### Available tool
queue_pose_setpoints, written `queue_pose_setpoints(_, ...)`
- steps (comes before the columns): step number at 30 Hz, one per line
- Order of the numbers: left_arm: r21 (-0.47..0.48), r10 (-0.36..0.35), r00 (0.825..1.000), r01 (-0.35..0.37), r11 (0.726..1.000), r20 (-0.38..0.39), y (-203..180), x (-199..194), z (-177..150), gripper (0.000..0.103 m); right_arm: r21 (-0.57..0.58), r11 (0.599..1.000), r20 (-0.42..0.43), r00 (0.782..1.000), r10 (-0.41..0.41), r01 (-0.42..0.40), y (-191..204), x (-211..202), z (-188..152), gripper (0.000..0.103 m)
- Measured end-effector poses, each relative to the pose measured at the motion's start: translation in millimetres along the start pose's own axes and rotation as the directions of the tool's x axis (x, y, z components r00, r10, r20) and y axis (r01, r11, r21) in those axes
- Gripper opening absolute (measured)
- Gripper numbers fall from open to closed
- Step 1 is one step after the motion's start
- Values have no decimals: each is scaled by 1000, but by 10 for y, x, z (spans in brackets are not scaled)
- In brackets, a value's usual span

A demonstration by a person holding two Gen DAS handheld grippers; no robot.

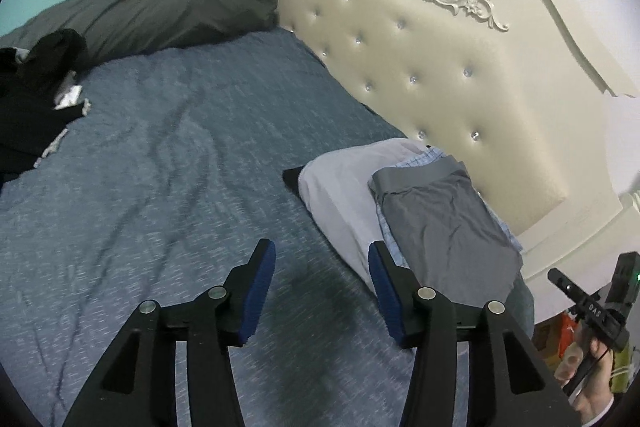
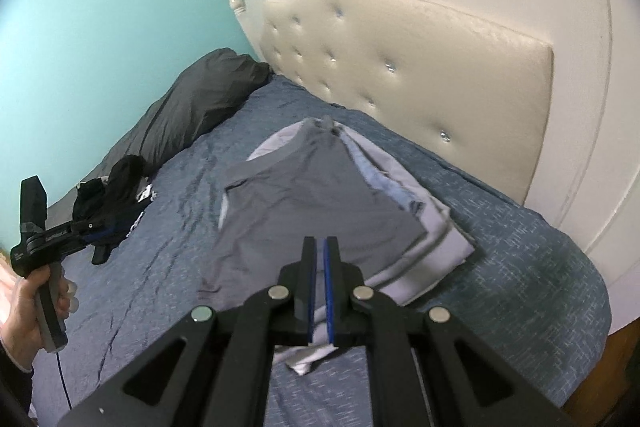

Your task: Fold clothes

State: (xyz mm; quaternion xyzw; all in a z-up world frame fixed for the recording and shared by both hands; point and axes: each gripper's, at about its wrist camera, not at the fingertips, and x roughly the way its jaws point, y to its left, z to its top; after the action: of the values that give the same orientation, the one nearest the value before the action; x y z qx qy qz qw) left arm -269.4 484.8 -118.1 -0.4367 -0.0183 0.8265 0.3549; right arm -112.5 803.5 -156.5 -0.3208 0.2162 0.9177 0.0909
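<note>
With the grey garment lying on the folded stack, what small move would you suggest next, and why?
Probably carry the left tool toward the heap of dark unfolded clothes by the dark grey pillow. Its jaws stand open and empty, and the grey garment already lies flat on the stack.

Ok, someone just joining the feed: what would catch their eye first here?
Probably the cream tufted headboard filling the far side. Next, the stack of folded clothes on the blue bedspread beside it, a grey garment on top. Then the black heap near the dark pillow.
</note>
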Motion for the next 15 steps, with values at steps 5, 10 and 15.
queue_pose_setpoints(5,10,20,999,-21,1000,30,32,-335,-98,60,-14,1000,9,1000,6,-6,247,-84,-10,10)
queue_pose_setpoints(10,40,37,998,-39,998,48,28,-672,-217,63,-32,999,21,999,33,-32,540,-158,-30,33)
queue_pose_setpoints(15,43,43,996,-47,998,75,40,-1047,-304,66,-49,997,36,998,58,-56,819,-301,-48,33)
